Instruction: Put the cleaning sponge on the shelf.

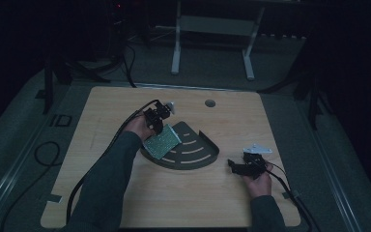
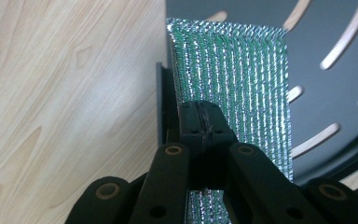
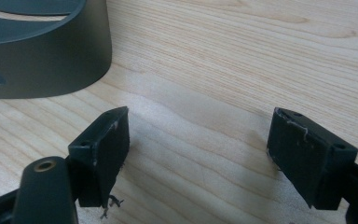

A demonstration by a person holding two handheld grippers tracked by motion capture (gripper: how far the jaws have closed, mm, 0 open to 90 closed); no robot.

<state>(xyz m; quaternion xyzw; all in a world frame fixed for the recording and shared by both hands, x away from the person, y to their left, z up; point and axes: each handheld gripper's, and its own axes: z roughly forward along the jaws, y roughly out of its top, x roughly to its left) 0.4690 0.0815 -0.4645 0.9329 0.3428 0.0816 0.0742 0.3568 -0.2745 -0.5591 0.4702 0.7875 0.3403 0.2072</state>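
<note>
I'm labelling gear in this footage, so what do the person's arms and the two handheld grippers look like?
Both forearms wear dark grey-green long sleeves. The left gripper is black, with linkage arms pinned by brass-coloured rivets and a black cable trailing back along the sleeve. The right gripper has blocky black pads with scuffed, whitish edges, a pale grey three-cornered plate on top, and its own black cable.

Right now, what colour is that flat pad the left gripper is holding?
Green, with shiny silvery woven stripes; the pad shows best in the left gripper view.

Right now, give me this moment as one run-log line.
left gripper: shut on green sponge cloth | cloth: over dark slotted tray edge | right gripper: open, empty, above table
</note>
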